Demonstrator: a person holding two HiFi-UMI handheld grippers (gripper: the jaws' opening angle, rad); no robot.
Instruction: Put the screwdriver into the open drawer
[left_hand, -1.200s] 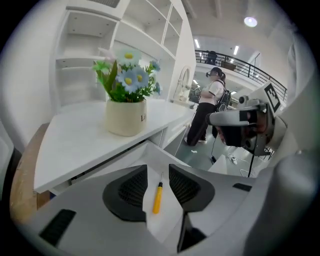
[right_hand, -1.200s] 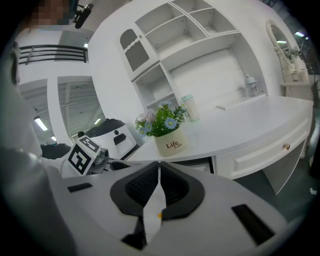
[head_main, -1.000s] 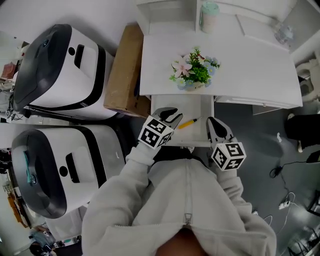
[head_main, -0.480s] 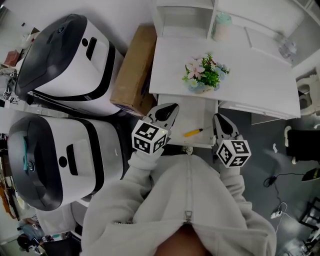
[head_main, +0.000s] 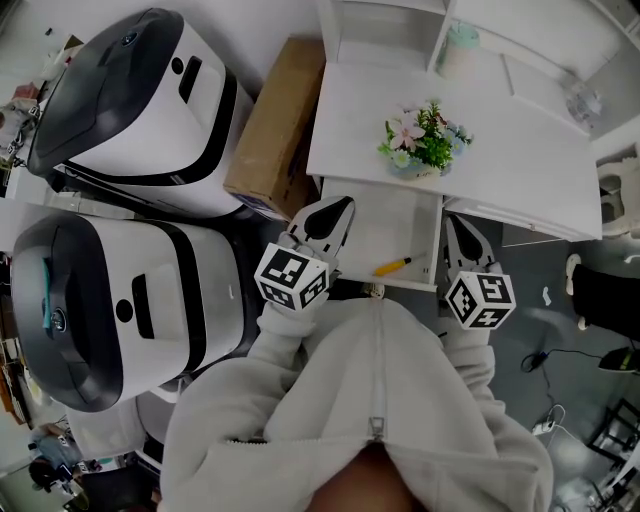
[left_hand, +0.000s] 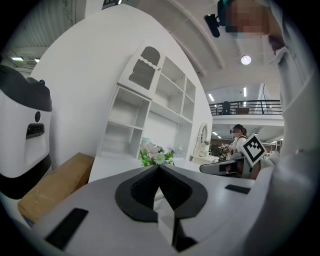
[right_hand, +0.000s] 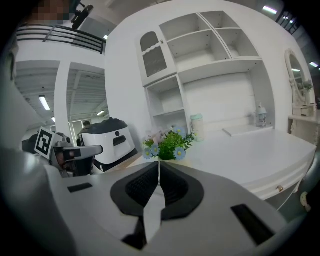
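1. Setting: a white counter (head_main: 520, 150) against a white shelf unit, with a pot of flowers (head_main: 425, 140) near its front edge. A cardboard box (head_main: 280, 130) and two big white machines (head_main: 130, 110) stand to the left.
2. The drawer (head_main: 385, 225) is pulled out toward the person, just below the flowers. The screwdriver (head_main: 392, 267) lies flat inside it, near the front right corner. By the look of it, the placing itself is done.
3. The left tool (head_main: 342, 208) sits over the drawer's left edge, jaws pressed together with nothing between them. The right tool (head_main: 455, 225) sits just right of the drawer, also pressed together and empty. Neither touches the screwdriver.
4. Step in hand, as I judge it: clearing away.
   - Draw both tools back toward the body, level and slow.
   - Keep the left one off the drawer's side wall, because a knock could roll the screwdriver.
   - Stay low of the flowers.
   - Leave the drawer open; the task asks for nothing more.
5. Hard to see:
   - Neither gripper view shows the drawer or the screwdriver, only the counter top, flowers and shelves beyond the jaws.
   - The person's jacket covers the drawer's near front.
   - The screwdriver's shaft is too small to make out, so I cannot tell which way it points.
   - The drawer's depth is unclear.
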